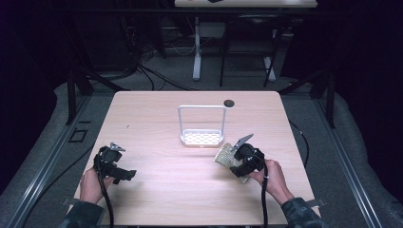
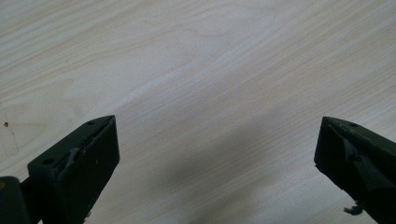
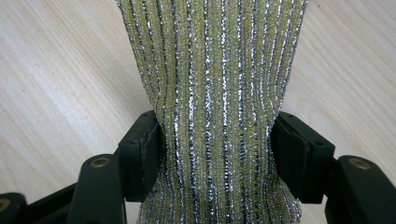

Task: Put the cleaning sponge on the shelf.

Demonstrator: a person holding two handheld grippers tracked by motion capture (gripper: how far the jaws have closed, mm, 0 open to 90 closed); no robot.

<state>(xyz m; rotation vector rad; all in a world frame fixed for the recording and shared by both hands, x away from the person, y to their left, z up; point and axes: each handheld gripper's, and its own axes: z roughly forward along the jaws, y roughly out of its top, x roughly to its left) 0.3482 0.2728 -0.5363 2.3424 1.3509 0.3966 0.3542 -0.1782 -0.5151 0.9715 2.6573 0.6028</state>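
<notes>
A yellow-green scrubbing sponge with silver stripes [image 3: 215, 93] is squeezed between the jaws of my right gripper [image 3: 217, 149], its sides pinched in where the pads press. In the high view that sponge [image 1: 225, 156] pokes out toward the white rack from the right gripper [image 1: 232, 160], near the table's right front. My left gripper [image 1: 124, 174] rests at the left front, its jaws wide apart over bare wood [image 2: 217, 154] with nothing between them.
A white wire-handled rack with a perforated tray [image 1: 201, 137] stands at the table's middle. A small dark round disc [image 1: 229, 102] lies near the far edge. Beyond the table [image 1: 142, 109] are desk legs and cables on the floor.
</notes>
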